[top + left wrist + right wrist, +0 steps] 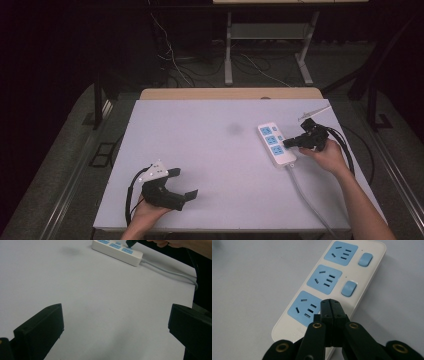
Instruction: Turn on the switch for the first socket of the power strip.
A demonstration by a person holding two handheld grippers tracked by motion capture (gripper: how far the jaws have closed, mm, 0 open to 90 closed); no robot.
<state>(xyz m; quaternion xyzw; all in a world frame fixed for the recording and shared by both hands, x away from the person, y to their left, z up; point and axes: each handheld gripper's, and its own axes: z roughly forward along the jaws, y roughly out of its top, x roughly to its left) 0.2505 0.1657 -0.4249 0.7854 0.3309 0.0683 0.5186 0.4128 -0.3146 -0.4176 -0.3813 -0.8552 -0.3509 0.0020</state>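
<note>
A white power strip [275, 144] with three blue sockets and blue switches lies on the right part of the table [210, 150]. My right gripper [289, 143] is shut with nothing between its jaws. In the right gripper view its joined tips [330, 302] sit over the strip [329, 282] by the nearest socket [305, 307], where that socket's switch is hidden. My left gripper [182, 184] rests open near the table's front left, jaws wide apart. In the left gripper view, bare table lies between its fingers [42, 327], and the strip [117, 251] lies far off.
The strip's grey cable [307, 195] runs off toward the front right edge of the table. A thin light-coloured object [314, 112] lies at the far right corner. Beyond the table stand desk legs and loose cables [250, 60] on the floor.
</note>
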